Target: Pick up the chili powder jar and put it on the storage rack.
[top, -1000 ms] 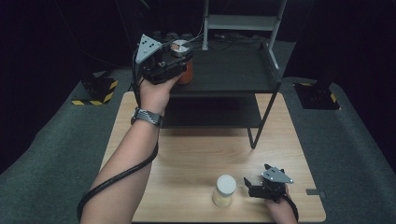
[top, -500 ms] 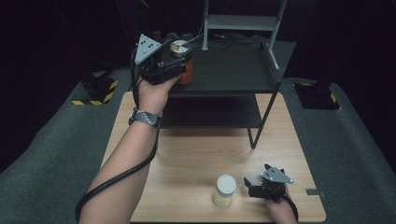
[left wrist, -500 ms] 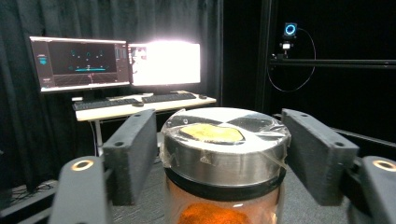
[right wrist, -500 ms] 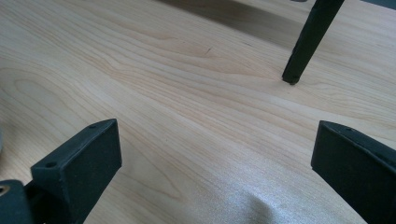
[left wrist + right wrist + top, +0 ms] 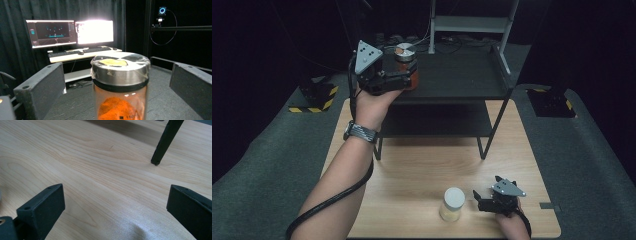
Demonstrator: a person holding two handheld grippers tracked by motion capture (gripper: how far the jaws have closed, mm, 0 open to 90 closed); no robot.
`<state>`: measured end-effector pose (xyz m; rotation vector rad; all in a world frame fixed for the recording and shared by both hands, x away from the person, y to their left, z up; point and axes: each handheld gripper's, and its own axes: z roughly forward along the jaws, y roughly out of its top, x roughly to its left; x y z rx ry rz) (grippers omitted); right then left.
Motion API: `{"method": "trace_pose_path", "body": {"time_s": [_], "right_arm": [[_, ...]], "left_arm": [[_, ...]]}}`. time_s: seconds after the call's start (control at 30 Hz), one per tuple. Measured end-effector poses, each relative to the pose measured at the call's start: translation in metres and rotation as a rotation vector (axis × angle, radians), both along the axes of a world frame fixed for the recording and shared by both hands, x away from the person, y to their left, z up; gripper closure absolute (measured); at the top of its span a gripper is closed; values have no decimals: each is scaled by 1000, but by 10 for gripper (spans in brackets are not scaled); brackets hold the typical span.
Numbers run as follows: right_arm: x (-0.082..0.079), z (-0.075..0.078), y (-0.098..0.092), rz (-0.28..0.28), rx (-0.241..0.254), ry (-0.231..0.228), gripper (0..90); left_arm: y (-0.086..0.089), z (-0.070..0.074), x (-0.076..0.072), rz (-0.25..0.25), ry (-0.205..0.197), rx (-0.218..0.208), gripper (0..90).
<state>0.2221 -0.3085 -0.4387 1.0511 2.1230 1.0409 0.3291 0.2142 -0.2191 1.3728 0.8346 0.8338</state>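
A glass jar of orange powder (image 5: 407, 75) with a metal lid stands on the top shelf of a black rack (image 5: 462, 75). My left gripper (image 5: 408, 79) reaches around it from the left. In the left gripper view the jar (image 5: 120, 82) stands upright between the jaws of the left gripper (image 5: 117, 75), with a gap on each side. Those jaws have just been opening and the pads do not press on the jar. My right gripper (image 5: 478, 201) rests low over the wooden table (image 5: 422, 165) near its front edge, open, with bare wood between the jaws of the right gripper (image 5: 115, 202).
A small pale jar with a white lid (image 5: 453, 204) stands on the table just left of the right gripper. The rack's thin black legs (image 5: 163, 142) stand on the table ahead of it. Monitors and a keyboard (image 5: 70, 35) sit on a desk beyond the rack.
The left gripper's jaws have parted from the orange jar, which stays on the shelf. The left hand has barely shifted and the right gripper has kept still.
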Motion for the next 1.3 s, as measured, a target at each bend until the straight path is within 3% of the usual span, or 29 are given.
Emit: {"method": "trace_pose_path", "body": {"time_s": [0.83,1.13,1.3], "right_arm": [[0,0,1,1,-8,-1,13],[0,0,1,1,-9,-1,13],[0,0,1,2,-11,-2,12]], "left_arm": [[14,-12,-43,-12,-12,12,3],[13,-26,-59,-19,-19,42,3],[15,-35,-66,-27,3,46,3]]}}
